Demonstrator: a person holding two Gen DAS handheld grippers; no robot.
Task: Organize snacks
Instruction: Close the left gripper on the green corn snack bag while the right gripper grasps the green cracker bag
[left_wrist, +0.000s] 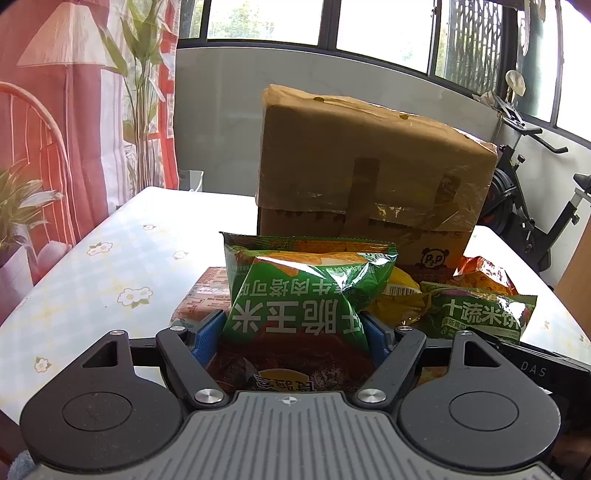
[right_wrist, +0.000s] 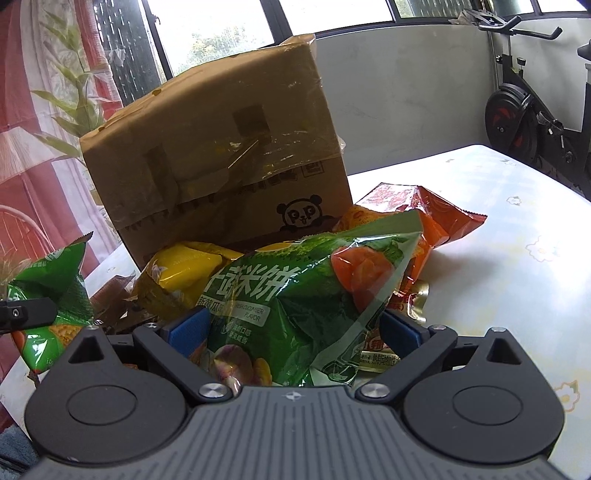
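Note:
My left gripper (left_wrist: 293, 332) is shut on a green corn-chip bag (left_wrist: 306, 291), its blue pads pressing both sides, held above the table. My right gripper (right_wrist: 295, 328) is shut on a green rice-cracker bag (right_wrist: 295, 295); that bag also shows in the left wrist view (left_wrist: 484, 314). A yellow bag (right_wrist: 184, 273) and an orange-red bag (right_wrist: 424, 218) lie behind it against a taped cardboard box (right_wrist: 221, 147). The corn-chip bag shows at the left edge of the right wrist view (right_wrist: 51, 295). A red-patterned pack (left_wrist: 201, 299) lies under the left gripper.
The table (left_wrist: 110, 266) has a pale floral cloth. The cardboard box (left_wrist: 369, 177) stands at the table's middle back. An exercise bike (right_wrist: 528, 122) stands right of the table. Curtains and plants (left_wrist: 140, 92) are at the left.

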